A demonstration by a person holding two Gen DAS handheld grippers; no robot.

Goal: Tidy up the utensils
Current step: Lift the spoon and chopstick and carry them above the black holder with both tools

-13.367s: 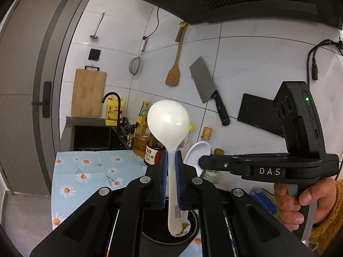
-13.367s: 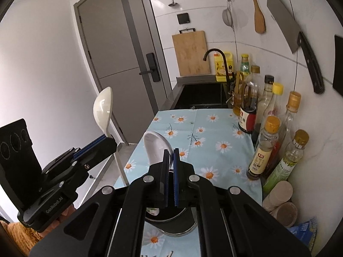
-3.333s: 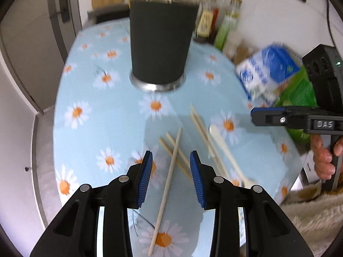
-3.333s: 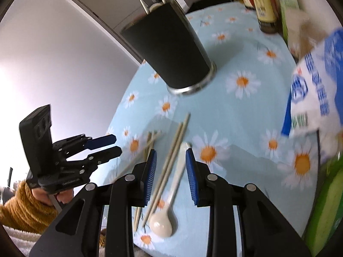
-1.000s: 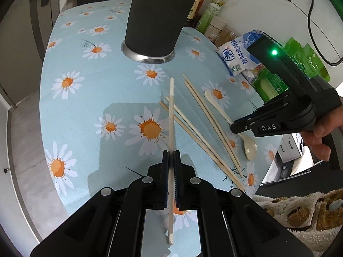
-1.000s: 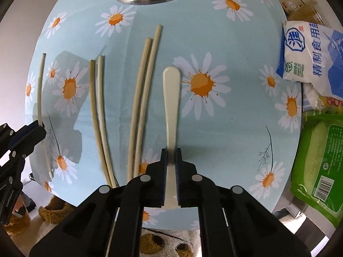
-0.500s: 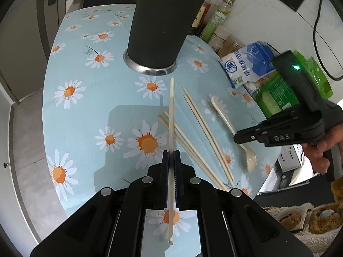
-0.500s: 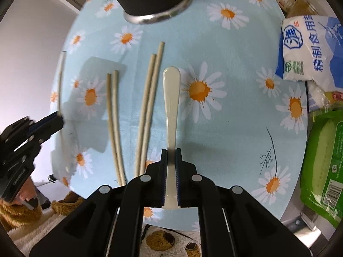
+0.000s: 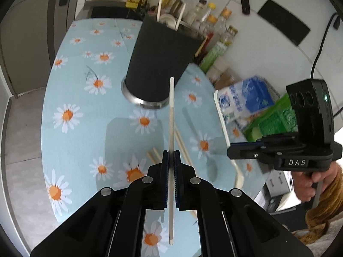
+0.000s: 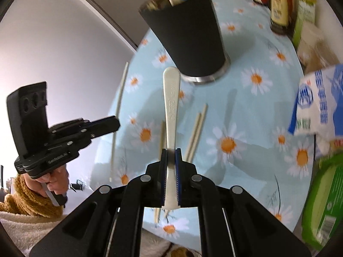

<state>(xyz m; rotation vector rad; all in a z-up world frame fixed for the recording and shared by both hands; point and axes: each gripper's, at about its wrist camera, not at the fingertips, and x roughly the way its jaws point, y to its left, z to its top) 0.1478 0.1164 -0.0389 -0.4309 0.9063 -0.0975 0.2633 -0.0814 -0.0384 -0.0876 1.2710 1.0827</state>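
Observation:
My left gripper is shut on a pale chopstick and holds it above the daisy tablecloth, its tip pointing at the black utensil cup. My right gripper is shut on a cream spoon, handle forward, lifted toward the cup. The cup holds several utensils. Chopsticks lie loose on the cloth below. The right gripper shows in the left wrist view, the left gripper in the right wrist view.
Sauce bottles stand behind the cup by the tiled wall. A blue-white salt bag and a green packet lie at the right. The table edge drops off at the left.
Both grippers have lifted their utensils off the cloth and tilted up toward the cup. The spoon has left the table.

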